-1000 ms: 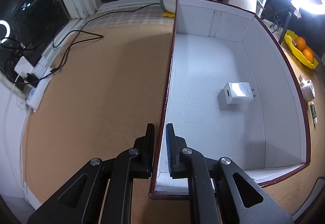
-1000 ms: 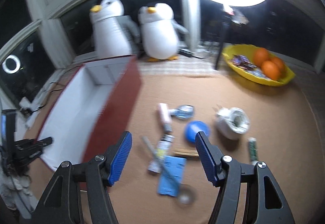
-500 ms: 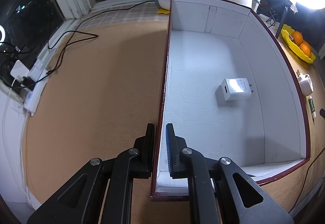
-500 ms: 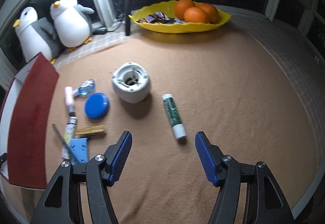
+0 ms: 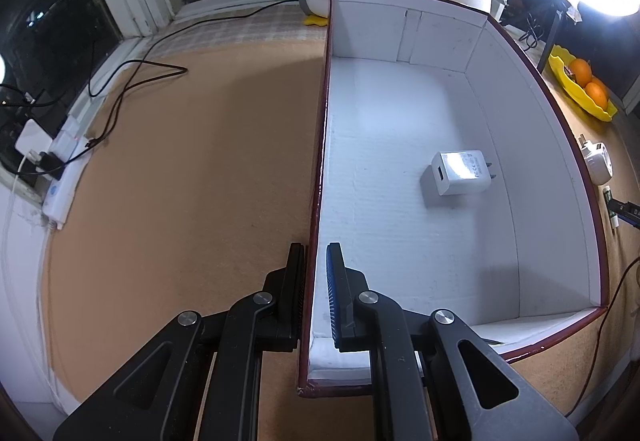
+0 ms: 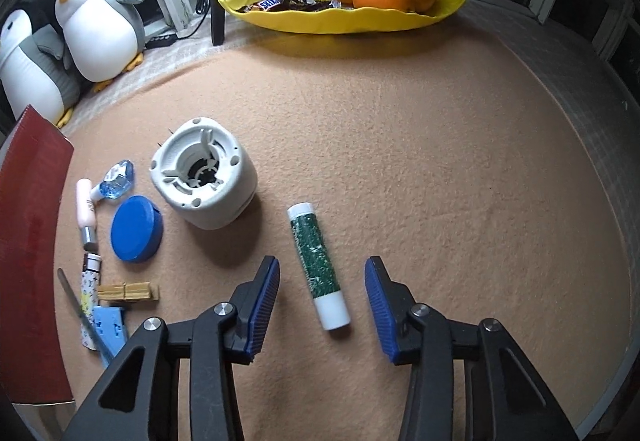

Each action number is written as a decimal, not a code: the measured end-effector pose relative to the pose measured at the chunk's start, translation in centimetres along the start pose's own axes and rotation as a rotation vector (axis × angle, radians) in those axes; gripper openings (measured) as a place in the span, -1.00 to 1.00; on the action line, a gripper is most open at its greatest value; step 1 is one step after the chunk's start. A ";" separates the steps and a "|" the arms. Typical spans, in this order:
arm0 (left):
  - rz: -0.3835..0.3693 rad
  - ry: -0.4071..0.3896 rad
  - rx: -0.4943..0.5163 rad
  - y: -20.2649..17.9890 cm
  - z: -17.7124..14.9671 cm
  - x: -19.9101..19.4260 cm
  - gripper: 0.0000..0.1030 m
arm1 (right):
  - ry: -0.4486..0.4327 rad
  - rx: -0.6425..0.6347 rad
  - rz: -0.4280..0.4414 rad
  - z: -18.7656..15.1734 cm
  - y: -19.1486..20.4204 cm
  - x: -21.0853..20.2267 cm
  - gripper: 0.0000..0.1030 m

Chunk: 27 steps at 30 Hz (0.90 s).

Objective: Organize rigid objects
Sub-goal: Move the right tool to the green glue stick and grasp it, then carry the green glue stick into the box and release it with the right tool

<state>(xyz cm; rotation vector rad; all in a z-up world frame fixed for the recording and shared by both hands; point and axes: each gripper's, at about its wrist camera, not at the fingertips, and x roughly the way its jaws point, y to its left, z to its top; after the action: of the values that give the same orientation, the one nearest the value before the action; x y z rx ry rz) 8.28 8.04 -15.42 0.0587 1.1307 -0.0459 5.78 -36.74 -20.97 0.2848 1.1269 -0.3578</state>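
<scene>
Between the blue-padded fingers of the right gripper [image 6: 322, 299], on the tan felt-like tabletop [image 6: 440, 181], lies the green-and-white cylindrical glue stick [image 6: 317, 265], its white cap toward six o'clock and its far end toward twelve. The jaws are closing around it, and neither pad touches it yet. At ten o'clock from it stands a white round plastic adapter [image 6: 204, 173]. The left gripper [image 5: 316, 293] is clamped narrowly on the left wall of the dark-red cardboard box with white lining [image 5: 400, 241], which holds a white square charger [image 5: 460, 172].
</scene>
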 end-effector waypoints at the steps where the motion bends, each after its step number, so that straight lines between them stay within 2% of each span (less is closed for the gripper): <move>1: -0.003 0.002 -0.005 0.0 0.0 0.0 -0.81 | 0.007 -0.003 -0.008 0.1 0.0 0.2 -0.24; 8: -0.004 0.000 -0.009 0.1 0.0 0.1 -0.81 | 0.031 -0.021 -0.012 0.2 0.2 1.0 -0.46; 10: -0.003 0.000 -0.008 0.1 0.0 0.1 -0.81 | 0.034 -0.036 -0.003 0.2 0.6 1.1 -0.68; 12: -0.001 0.001 -0.006 0.1 0.0 0.1 -0.81 | 0.037 -0.042 -0.003 0.2 0.6 1.0 -0.73; 19: -0.002 -0.011 -0.021 0.2 0.0 0.1 -0.81 | 0.018 -0.043 0.002 -0.7 0.7 0.1 -0.73; 25: -0.005 -0.021 -0.041 0.4 0.0 0.1 -0.81 | -0.056 -0.085 0.008 -2.0 2.2 -3.4 -0.73; 27: -0.005 -0.025 -0.048 0.4 -0.1 0.1 -0.81 | -0.084 -0.091 0.037 -2.1 2.7 -4.9 -0.73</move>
<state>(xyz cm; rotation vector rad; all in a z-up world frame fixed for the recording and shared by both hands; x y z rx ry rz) 8.28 8.43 -15.53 0.0128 1.1070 -0.0238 3.33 -32.79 -17.18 0.2077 1.0509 -0.2826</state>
